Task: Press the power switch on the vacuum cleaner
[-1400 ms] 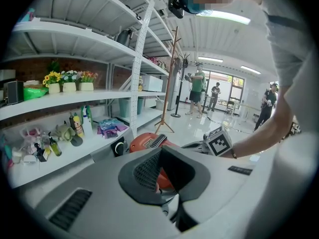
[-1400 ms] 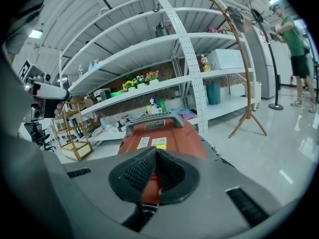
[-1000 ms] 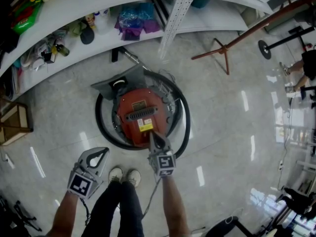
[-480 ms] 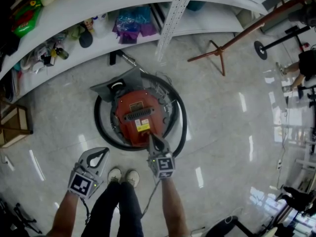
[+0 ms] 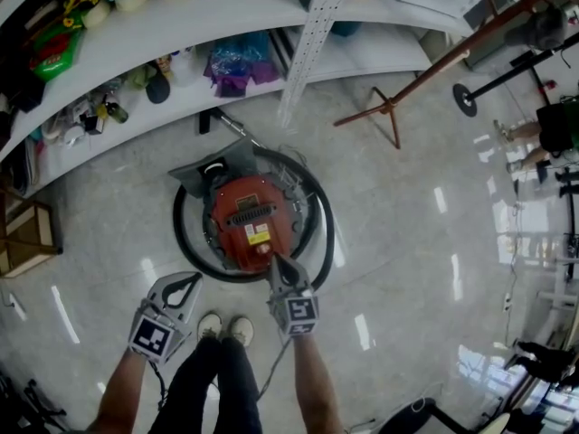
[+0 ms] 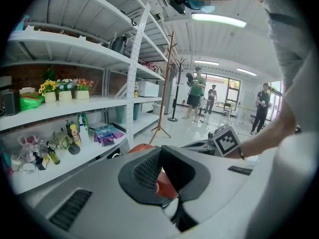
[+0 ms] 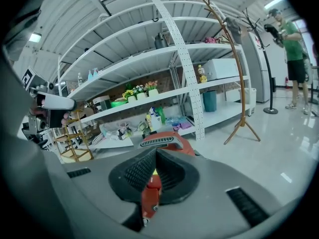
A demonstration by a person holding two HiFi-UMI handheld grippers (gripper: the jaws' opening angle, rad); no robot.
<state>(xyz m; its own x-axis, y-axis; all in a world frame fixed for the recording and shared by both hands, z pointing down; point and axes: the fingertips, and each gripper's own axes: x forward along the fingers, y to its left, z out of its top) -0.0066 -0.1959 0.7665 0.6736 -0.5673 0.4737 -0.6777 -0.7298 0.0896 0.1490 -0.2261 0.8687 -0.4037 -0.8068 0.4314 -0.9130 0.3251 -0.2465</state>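
A round red vacuum cleaner (image 5: 249, 220) sits on the floor with its black hose (image 5: 323, 229) coiled around it and a yellow label on its near side. My right gripper (image 5: 275, 262) is shut, its pointed tip over the vacuum's near edge, just below the label. In the right gripper view the right gripper (image 7: 155, 153) frames red plastic of the vacuum (image 7: 172, 139) close below. My left gripper (image 5: 187, 281) is shut and empty, held left of the vacuum above the floor. Through the left gripper (image 6: 160, 153) a bit of the red vacuum (image 6: 167, 189) shows. I cannot pick out the switch itself.
White shelves (image 5: 136, 107) with bottles and bags curve behind the vacuum. A wooden coat stand (image 5: 389, 107) is at the back right, a wooden rack (image 5: 23, 233) at the far left. The person's shoes (image 5: 226, 328) are just below the vacuum. People stand far right.
The head view has risen, so the vacuum looks smaller. My right gripper's tip has drawn back a little from the yellow label toward the vacuum's near edge. The left gripper stays put.
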